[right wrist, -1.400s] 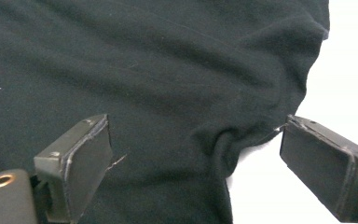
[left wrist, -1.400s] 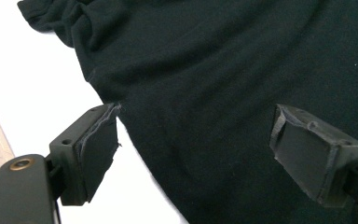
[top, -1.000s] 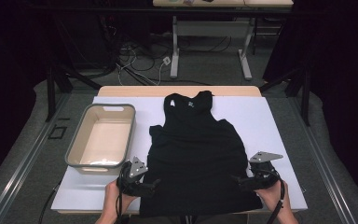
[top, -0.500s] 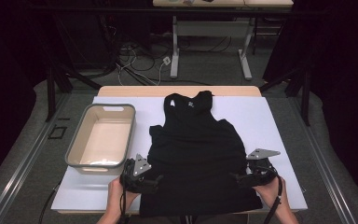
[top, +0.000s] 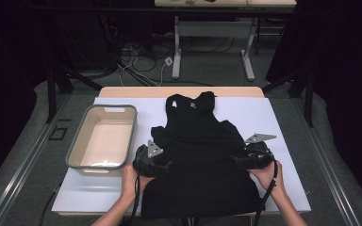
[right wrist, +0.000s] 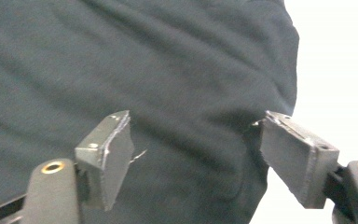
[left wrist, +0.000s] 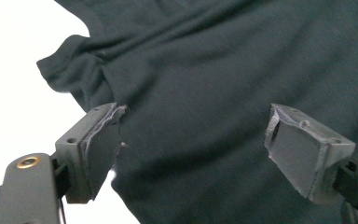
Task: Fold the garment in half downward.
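Observation:
A black tank top (top: 202,155) lies flat on the white table cover (top: 273,113), neck toward the far edge. My left gripper (top: 162,165) sits at the garment's left side edge, about mid-length. In the left gripper view its jaws stand apart (left wrist: 193,135) over the fabric (left wrist: 214,70), one pad (left wrist: 98,149) at the cloth's edge. My right gripper (top: 238,160) mirrors it on the right side edge. Its jaws (right wrist: 196,140) also span dark fabric (right wrist: 144,60) near the edge. Both pairs of jaws have just been closing with cloth between them, and the pads do not press it.
A grey-rimmed beige tub (top: 102,166) stands at the left of the table, close to my left hand. Bare white cover lies to the right of the garment (top: 287,165). Beyond the table are desk legs and cables on the floor (top: 169,61).
Both hands have moved away from the person along the tank top's sides and slightly inward onto the cloth. The garment itself lies as before.

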A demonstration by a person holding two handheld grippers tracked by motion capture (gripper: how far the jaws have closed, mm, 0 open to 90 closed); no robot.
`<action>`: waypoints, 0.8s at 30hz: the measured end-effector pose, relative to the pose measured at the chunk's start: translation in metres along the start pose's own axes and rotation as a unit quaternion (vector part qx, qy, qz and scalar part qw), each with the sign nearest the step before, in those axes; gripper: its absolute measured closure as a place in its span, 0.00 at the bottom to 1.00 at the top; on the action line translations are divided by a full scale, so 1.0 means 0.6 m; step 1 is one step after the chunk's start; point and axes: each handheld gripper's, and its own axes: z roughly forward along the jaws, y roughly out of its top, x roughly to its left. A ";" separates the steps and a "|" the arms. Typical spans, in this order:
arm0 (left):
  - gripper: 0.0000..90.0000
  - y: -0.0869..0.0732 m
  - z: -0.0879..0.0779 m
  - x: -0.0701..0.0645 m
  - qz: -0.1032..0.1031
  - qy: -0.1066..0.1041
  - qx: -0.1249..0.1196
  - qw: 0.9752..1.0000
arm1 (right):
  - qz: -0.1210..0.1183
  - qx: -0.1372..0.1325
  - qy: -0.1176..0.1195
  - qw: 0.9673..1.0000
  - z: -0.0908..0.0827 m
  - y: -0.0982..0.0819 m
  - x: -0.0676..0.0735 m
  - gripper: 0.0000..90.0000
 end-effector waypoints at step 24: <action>0.66 0.034 0.111 0.053 -0.051 0.050 0.036 0.997 | 0.026 0.053 -0.050 0.997 0.101 0.033 -0.038 0.76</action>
